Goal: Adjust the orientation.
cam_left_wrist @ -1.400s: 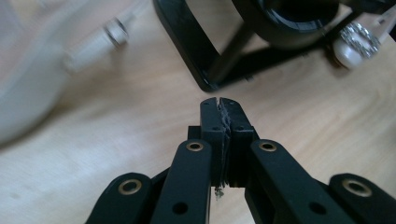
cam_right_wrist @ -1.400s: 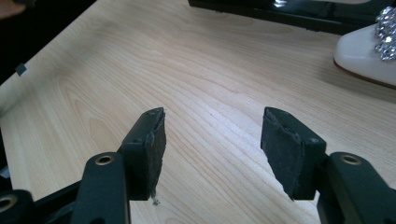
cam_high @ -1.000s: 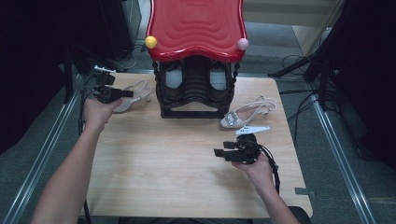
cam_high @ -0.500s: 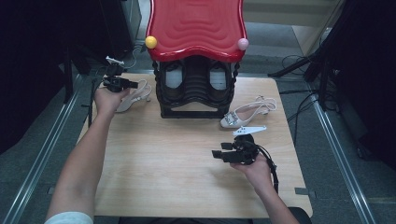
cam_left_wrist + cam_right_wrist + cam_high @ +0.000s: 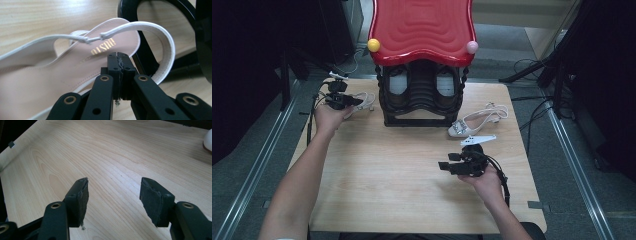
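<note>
Your left gripper (image 5: 343, 99) now lower and nearer shoe rack (image 5: 422, 95) than second ago; left sandal (image 5: 362, 101) comes down with it, now at table (image 5: 377, 170) level just left of rack. Reads as set-down step, release next. Jaws clenched tight on sandal's near edge. Your right gripper (image 5: 451, 166) unmoved, in front of rack, jaws spread, holding nothing. Second sandal (image 5: 474, 121) lies right of rack.

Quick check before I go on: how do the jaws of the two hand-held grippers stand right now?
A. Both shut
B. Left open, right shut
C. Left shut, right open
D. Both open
C: in its own view the left hand-held gripper has its pads pressed together over the pale sandal, while the right hand-held gripper shows a wide gap over bare table.
</note>
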